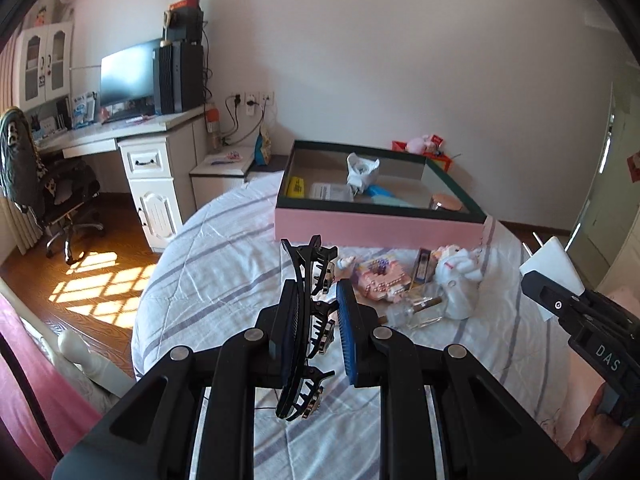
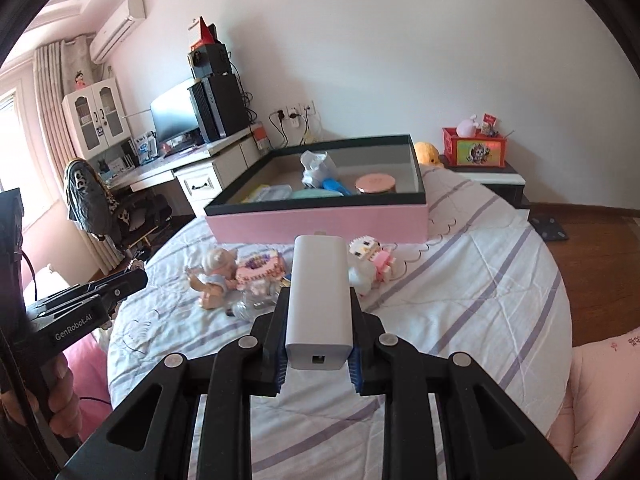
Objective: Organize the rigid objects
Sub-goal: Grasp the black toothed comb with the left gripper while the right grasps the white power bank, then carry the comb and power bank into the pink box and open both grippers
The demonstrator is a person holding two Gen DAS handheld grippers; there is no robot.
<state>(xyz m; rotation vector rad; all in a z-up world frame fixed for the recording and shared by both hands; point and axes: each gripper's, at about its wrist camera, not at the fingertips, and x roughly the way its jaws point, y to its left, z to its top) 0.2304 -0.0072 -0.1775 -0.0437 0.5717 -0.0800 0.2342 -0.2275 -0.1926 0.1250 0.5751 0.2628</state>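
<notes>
My left gripper (image 1: 320,294) is shut on a black hair claw clip (image 1: 306,280), held above the striped bed. My right gripper (image 2: 319,298) is shut on a white plug-in charger (image 2: 318,292), its port end facing the camera. In the left wrist view the charger (image 1: 554,268) shows at the right with its prongs up. A pink box with a dark green rim (image 1: 380,224) (image 2: 320,220) lies open farther back on the bed and holds several items. Between the grippers and the box lie a pink brick toy (image 1: 380,278), a white figurine (image 1: 460,280) and a glass bottle (image 1: 416,312).
A doll (image 2: 216,276) and a white-pink brick figure (image 2: 370,256) lie on the bedspread (image 2: 460,300). A desk with a monitor (image 1: 128,76) and a chair (image 1: 48,184) stand at the left. A nightstand with a red crate (image 2: 474,148) stands behind the bed.
</notes>
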